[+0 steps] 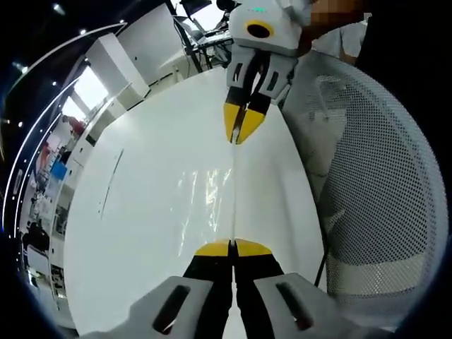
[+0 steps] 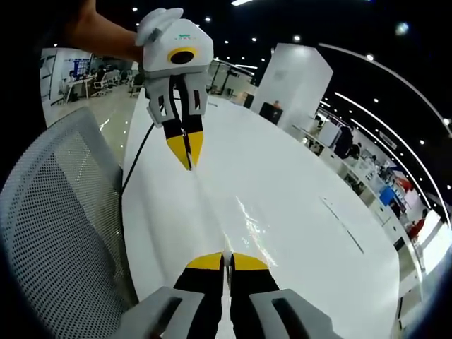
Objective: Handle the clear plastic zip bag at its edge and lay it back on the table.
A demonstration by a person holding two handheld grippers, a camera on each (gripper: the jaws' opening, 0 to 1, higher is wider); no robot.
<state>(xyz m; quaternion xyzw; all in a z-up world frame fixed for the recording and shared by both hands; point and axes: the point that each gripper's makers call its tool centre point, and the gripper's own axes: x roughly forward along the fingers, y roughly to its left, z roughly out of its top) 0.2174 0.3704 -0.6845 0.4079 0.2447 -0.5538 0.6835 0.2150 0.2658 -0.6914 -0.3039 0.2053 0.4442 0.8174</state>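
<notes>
Left gripper: the yellow-tipped two-jaw left gripper (image 1: 232,248) rises from the bottom of the left gripper view with its jaws pressed together on the near edge of the clear plastic zip bag (image 1: 205,201); in the right gripper view it (image 2: 185,152) comes in from the upper left, tips pointing down, closed on the bag's far edge.
Right gripper: the yellow-tipped two-jaw right gripper (image 2: 226,262) has its jaws drawn narrow, pinching the bag's (image 2: 247,219) near edge; in the left gripper view it (image 1: 241,127) hangs tip-down at the top, clamped on the opposite end of that edge.
Bag: the thin edge runs as a straight taut line from one pair of fingertips to the other; the glossy film spreads to one side of that line, showing as faint sheen over the tabletop. Whether the film touches the table I cannot tell.
Table: a long white glossy table (image 1: 141,212) lies beneath and beyond both sets of fingers.
Chair: a grey perforated mesh chair back (image 1: 381,183) stands just beside the table edge, on the side of the fingers away from the film.
Person: a hand (image 2: 106,35) grips the left gripper's white body.
</notes>
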